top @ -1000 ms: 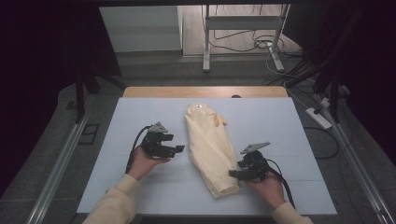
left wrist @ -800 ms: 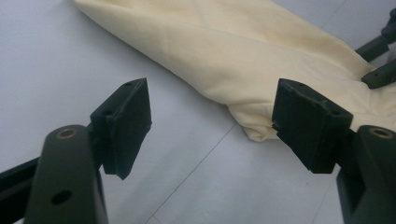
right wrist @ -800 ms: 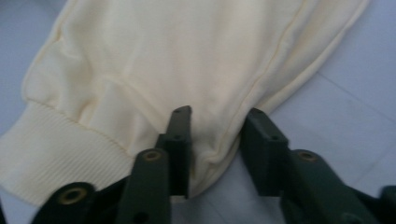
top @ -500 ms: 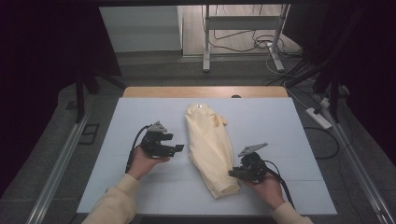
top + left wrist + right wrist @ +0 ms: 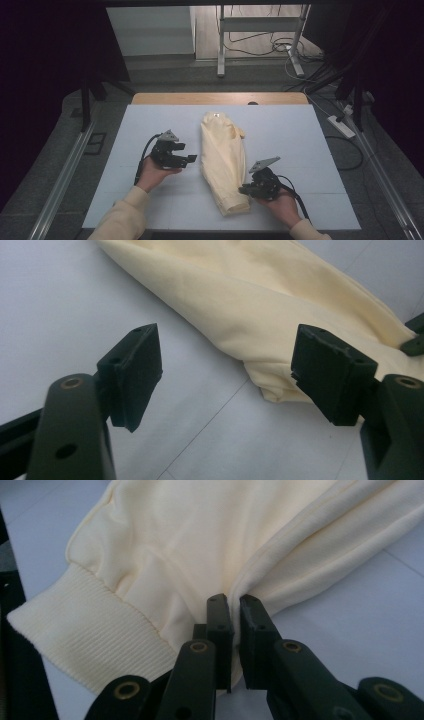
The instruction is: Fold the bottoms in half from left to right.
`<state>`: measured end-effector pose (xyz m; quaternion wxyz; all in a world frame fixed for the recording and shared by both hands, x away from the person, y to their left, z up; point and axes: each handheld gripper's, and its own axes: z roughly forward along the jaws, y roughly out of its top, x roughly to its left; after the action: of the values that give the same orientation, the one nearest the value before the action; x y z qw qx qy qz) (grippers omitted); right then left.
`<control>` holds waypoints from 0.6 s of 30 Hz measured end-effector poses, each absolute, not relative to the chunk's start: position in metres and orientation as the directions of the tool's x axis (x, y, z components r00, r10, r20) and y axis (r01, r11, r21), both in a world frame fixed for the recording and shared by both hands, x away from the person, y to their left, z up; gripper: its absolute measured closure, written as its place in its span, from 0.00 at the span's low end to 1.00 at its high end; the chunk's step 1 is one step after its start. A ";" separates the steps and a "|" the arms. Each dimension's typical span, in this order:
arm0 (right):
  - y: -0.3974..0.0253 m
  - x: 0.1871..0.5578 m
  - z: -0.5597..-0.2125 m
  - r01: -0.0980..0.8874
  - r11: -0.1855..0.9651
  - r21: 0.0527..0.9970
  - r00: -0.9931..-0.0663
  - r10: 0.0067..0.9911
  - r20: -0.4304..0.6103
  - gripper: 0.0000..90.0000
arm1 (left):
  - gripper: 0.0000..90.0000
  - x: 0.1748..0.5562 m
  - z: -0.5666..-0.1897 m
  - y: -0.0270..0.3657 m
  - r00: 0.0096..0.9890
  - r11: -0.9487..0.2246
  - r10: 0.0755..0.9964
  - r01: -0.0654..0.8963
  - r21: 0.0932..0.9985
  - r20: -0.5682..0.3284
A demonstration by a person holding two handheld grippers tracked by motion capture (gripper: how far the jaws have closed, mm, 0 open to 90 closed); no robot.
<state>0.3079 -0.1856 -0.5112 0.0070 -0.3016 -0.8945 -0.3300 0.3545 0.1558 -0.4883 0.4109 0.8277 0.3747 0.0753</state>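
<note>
While the right gripper (image 5: 234, 645) pinches a fold of the cream sweatshirt (image 5: 223, 160) near its ribbed hem (image 5: 95, 640), jaws closed on the cloth, the left gripper (image 5: 227, 375) hangs just beside the garment's other edge, jaws spread wide and holding nothing. The sweatshirt lies folded lengthwise into a narrow strip down the middle of the white table (image 5: 300, 135), hem toward the person, collar at the far end. The step in hand appears to be taking hold of the near end for a further fold; the next move likely calls for the left gripper to close on the opposite hem corner. No containers are present. Beyond the table stand a floor (image 5: 165, 70) and trailing cables (image 5: 280, 47).
</note>
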 end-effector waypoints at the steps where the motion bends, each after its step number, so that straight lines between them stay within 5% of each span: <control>1: -0.184 0.307 -0.511 0.542 0.601 0.587 -0.821 0.528 0.217 0.94 | 0.31 0.355 -0.488 0.156 0.708 -0.381 0.682 0.559 0.737 -0.184; 18: -0.173 0.284 -0.510 0.509 0.623 0.594 -0.851 0.470 0.237 0.94 | 0.31 0.358 -0.487 0.156 0.713 -0.381 0.677 0.554 0.740 -0.186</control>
<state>0.2843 -0.1733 -0.5099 0.0293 -0.2718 -0.9004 -0.3385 0.3580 0.1558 -0.4866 0.4138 0.8277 0.3719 0.0738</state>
